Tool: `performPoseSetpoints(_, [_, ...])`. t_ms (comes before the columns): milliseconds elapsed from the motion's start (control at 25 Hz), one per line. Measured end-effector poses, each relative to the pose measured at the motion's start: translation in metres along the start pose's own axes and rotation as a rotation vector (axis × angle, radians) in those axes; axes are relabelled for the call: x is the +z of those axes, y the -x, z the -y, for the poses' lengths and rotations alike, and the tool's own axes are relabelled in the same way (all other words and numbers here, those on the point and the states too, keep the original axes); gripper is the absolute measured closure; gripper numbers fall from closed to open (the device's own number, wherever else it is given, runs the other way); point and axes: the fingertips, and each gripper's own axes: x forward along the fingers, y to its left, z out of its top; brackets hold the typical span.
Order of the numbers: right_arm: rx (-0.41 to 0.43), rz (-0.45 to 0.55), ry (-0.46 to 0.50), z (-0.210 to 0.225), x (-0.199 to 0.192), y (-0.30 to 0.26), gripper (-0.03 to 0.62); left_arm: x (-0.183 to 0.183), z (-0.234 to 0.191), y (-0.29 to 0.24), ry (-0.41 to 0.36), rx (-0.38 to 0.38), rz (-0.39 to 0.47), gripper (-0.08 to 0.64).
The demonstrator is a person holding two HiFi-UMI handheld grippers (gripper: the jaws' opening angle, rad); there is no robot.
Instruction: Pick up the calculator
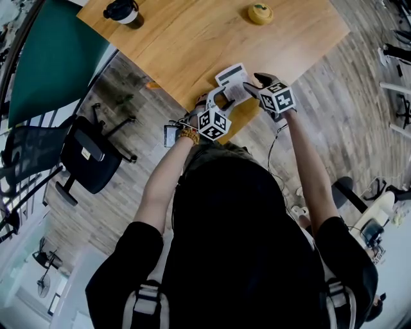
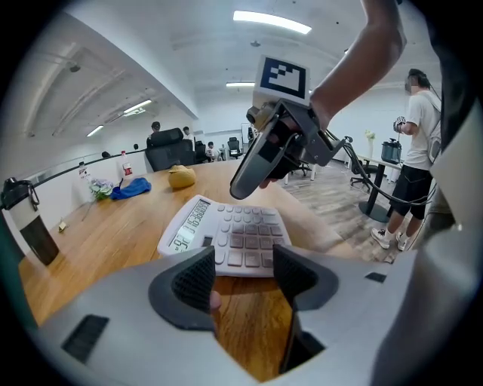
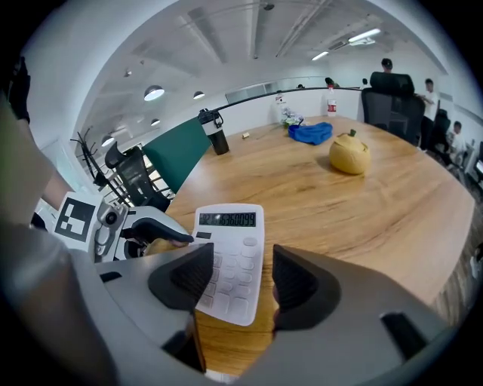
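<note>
Worktop (image 1: 192, 45) is carrying the calculator (image 1: 232, 80) flat. Right gripper (image 3: 243, 275) is framing the calculator's near end, fingers spread wide to clear its width; left gripper (image 2: 243, 275) is hovering just beside the calculator, fingers parted, empty.

Seen from above the person's head and shoulders, the head view drops steeply onto the near corner of the tabletop (image 1: 192, 45), with the left gripper (image 1: 223, 96) and right gripper (image 1: 253, 87) small below it. The left gripper view sits low and close over the wood, looking along its jaws across the tabletop into the office. The right gripper view rides slightly higher, tilted down, facing the tabletop's other stretch. All three share the calculator (image 1: 232, 82) and a yellow round thing (image 1: 260, 13); each gripper view also catches the other gripper.
</note>
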Motion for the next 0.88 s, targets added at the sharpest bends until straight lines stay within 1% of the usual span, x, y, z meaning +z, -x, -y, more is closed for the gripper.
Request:
performPoseSetpoints(200, [0.033,-0.013,-0.029,0.005,0.002,-0.011,0.324,0.000,-0.001,0.001,0.030,0.024,0.027,0.298])
performPoseSetpoints(320, [0.042,-0.011,-0.040,0.001,0.012,-0.012,0.322,0.000,-0.002,0.001,0.036,0.037,0.032,0.298])
performPoseSetpoints(400, [0.046,-0.022,-0.036,0.000,0.015,-0.015,0.320,0.001,-0.002,0.001,0.035,0.035,0.033,0.298])
performPoseSetpoints(600, [0.067,-0.059,-0.049,0.001,0.006,-0.023,0.314,0.000,-0.002,0.002,0.045,0.027,0.038,0.298])
performPoseSetpoints(800, [0.149,-0.059,-0.074,-0.012,0.007,-0.024,0.314,-0.001,-0.001,0.004,0.039,0.030,0.038,0.299])
performPoseSetpoints(880, [0.156,-0.067,-0.067,-0.014,0.008,-0.026,0.308,0.000,-0.002,0.004,0.042,0.033,0.041,0.299])
